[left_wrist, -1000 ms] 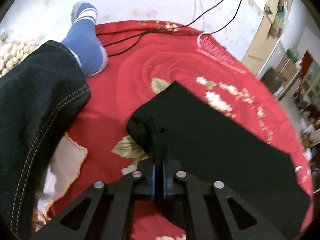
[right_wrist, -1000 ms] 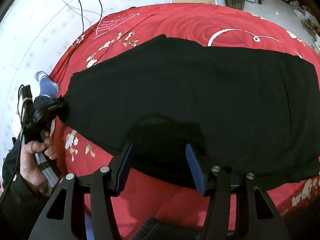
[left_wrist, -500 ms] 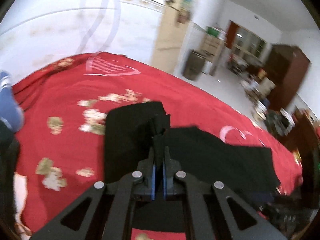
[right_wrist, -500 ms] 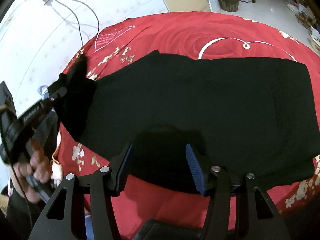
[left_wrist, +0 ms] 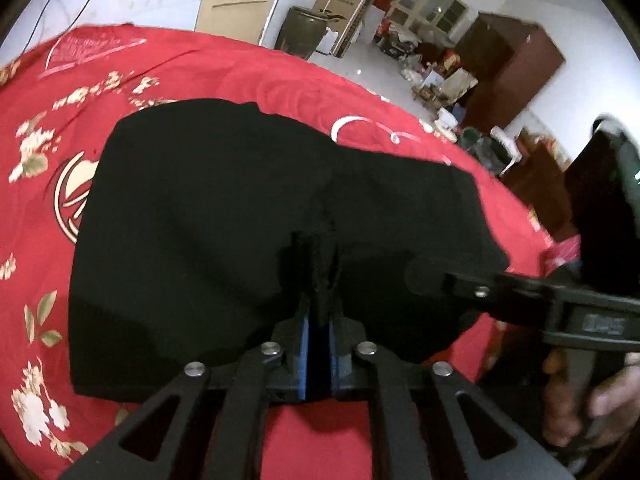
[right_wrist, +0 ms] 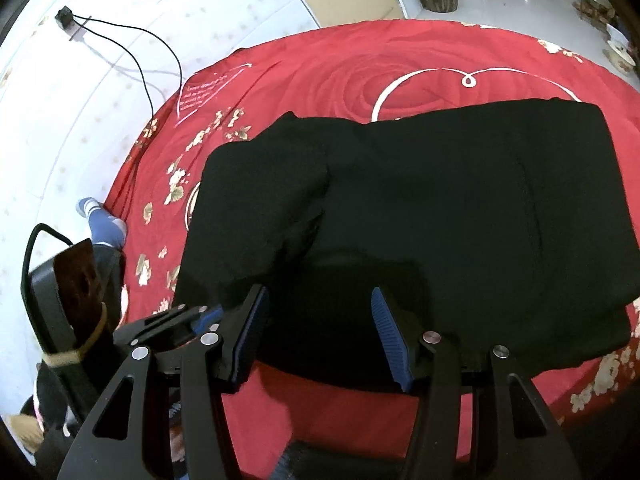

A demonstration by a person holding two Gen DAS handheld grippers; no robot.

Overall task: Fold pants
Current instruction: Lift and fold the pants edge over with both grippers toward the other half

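Black pants (right_wrist: 460,200) lie across a red rose-pattern bedspread (right_wrist: 360,72). Their leg end is folded over as a flap (right_wrist: 260,208) on the rest of the cloth. In the left wrist view, my left gripper (left_wrist: 318,272) has a ridge of the black pants (left_wrist: 200,220) between its blue pads, and its jaws are opening. It also shows as the left gripper (right_wrist: 188,320) at the lower left of the right wrist view. My right gripper (right_wrist: 318,296) stands open just above the pants' near edge, with nothing gripped. It reaches in as the right gripper (left_wrist: 460,284) beside the left one.
A leg in jeans with a blue sock (right_wrist: 102,224) rests at the bed's left edge. Black cables (right_wrist: 132,40) run along the white wall. A brown jar (left_wrist: 300,32) and cupboards (left_wrist: 508,72) stand on the floor beyond the bed. A hand (left_wrist: 600,400) holds the right gripper.
My left gripper has carried the pants' leg end from the far left across to the middle, folding it over the rest. The right gripper has stayed over the near edge.
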